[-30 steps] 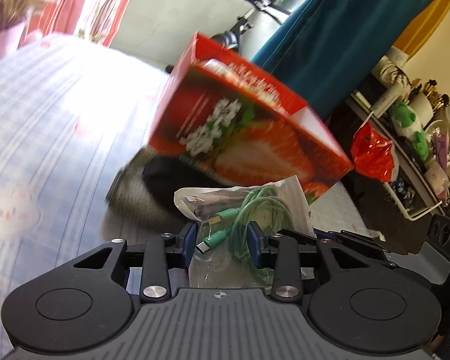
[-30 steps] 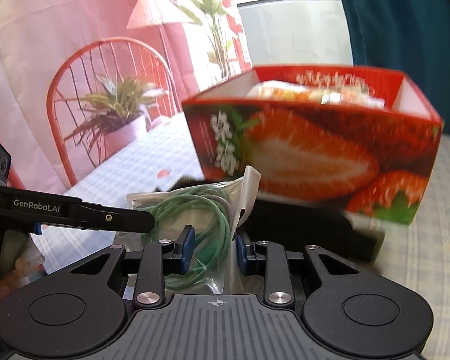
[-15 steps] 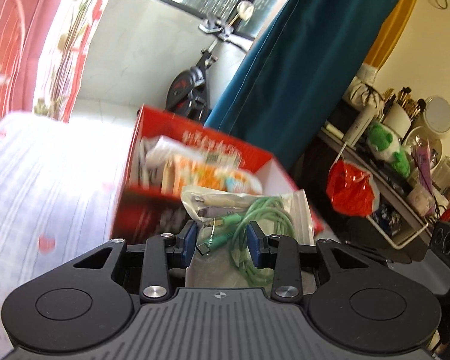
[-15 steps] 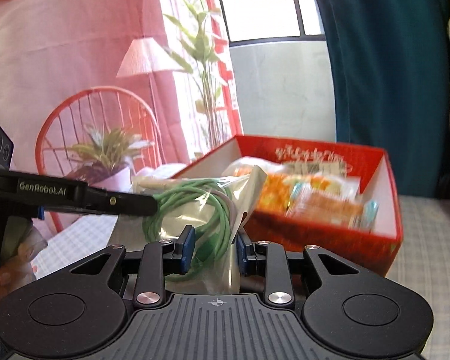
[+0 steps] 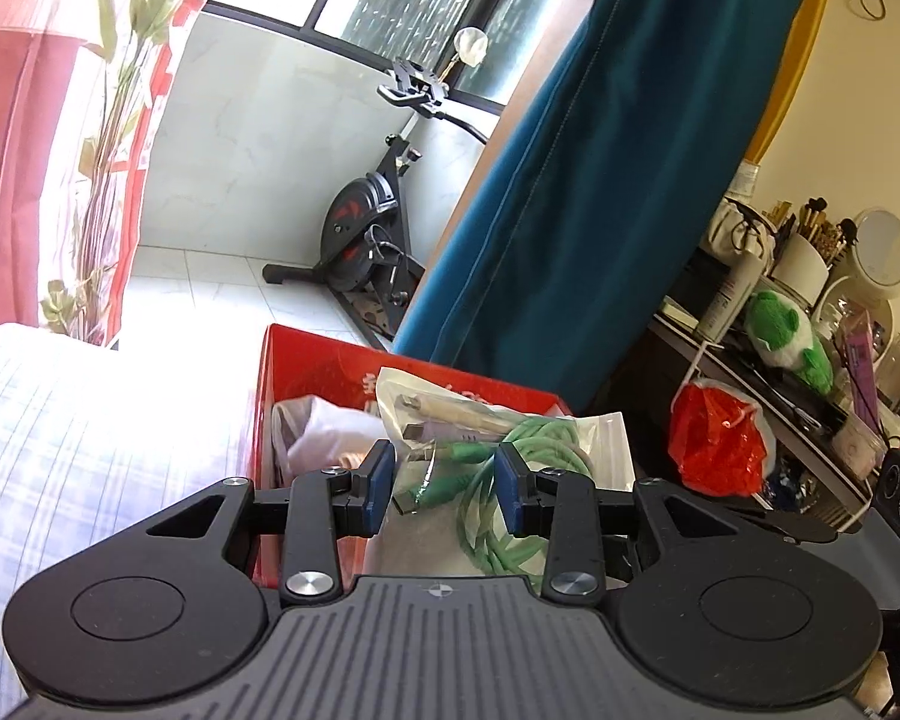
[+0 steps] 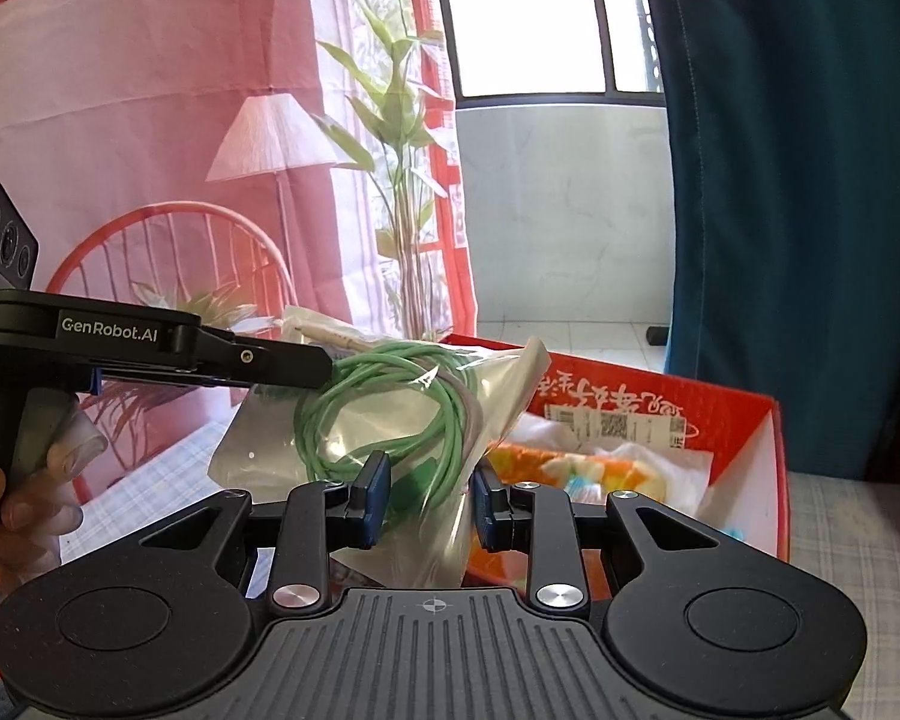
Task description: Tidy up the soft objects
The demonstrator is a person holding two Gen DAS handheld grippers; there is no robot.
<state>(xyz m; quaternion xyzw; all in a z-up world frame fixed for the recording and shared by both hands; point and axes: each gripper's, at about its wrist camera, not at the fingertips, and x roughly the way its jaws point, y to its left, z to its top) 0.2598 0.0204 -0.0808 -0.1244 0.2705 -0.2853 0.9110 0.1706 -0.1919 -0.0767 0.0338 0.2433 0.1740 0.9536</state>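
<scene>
Closest to me, my left gripper is clamped on a clear plastic bag with its blue pads pressed against the sides. Inside the bag I can see a coil of green cable and a grey plug end near the top. My right gripper grips the same bag lower down, the plastic bunched between its pads, and the green cable loops just above them. From the right wrist view, my left gripper reaches in from the left side and pinches the bag's upper edge, with a person's hand wrapped around its handle. So both grippers hold the bag up in the air, just above and in front of the red box.

The red box sits open just behind the bag, on a pale checked cloth. It holds soft things: a white crumpled bundle on one side and orange patterned packets on the other.

Farther off, on the right of the left view, a cluttered shelf carries a red plastic bag and a green plush toy. Behind the box hangs a teal curtain, and beyond it an exercise bike stands on a tiled balcony. In the right view, a pink curtain and a tall leafy plant fill the background.
</scene>
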